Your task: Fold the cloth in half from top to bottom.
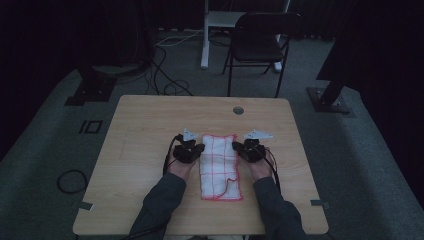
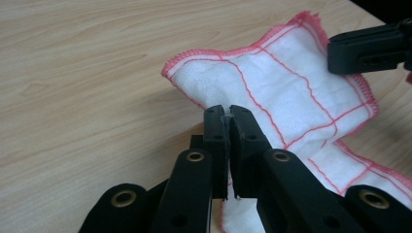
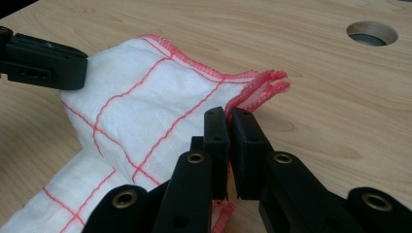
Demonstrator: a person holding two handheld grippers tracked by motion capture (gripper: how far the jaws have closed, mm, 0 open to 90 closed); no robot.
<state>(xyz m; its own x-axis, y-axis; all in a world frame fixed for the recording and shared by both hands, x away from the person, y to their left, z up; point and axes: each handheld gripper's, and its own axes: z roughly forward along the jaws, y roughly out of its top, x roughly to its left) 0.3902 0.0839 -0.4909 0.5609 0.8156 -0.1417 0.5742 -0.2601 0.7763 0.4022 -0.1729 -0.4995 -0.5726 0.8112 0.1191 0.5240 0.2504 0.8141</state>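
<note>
A white cloth (image 1: 219, 167) with a red grid and red hem lies folded in a long strip on the wooden table (image 1: 145, 130). My left gripper (image 1: 201, 149) pinches its left edge near the far end, and my right gripper (image 1: 235, 147) pinches the right edge opposite. In the left gripper view the jaws (image 2: 228, 114) are shut with a fold of the cloth (image 2: 277, 82) between them; the other gripper (image 2: 369, 48) shows at top right. In the right gripper view the jaws (image 3: 227, 117) are shut on the hemmed edge of the cloth (image 3: 145, 107), which bunches up beyond them.
A round cable hole (image 1: 238, 110) sits in the table near its far edge, seen too in the right gripper view as the hole (image 3: 371, 33). A black chair (image 1: 260, 42) and loose floor cables (image 1: 165, 80) lie beyond the table.
</note>
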